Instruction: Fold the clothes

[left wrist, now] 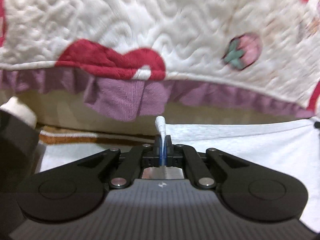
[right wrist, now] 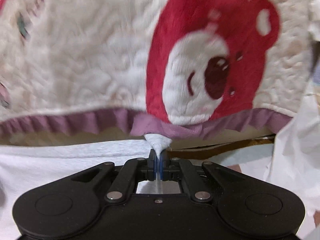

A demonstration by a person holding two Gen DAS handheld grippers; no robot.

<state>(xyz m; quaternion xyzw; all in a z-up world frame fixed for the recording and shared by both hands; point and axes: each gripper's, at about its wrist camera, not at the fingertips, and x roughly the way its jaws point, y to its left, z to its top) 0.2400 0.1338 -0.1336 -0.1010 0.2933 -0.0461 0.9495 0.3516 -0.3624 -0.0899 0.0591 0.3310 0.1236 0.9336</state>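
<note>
The left gripper (left wrist: 163, 140) tilts downward, jaws clenched on a pinched fold of the pale white-grey knit garment (left wrist: 250, 150), which spreads flat below and beside them. The right gripper (right wrist: 159, 160) tilts likewise (its pinch peaks just ahead of the pads). Beyond both jaws lies a cream quilted blanket with red bear prints and a purple ruffle (right wrist: 80, 60).

L gripper (left wrist: 163, 140) & R gripper (right wrist: 159, 156) both clamped tight, angled downward.
</note>
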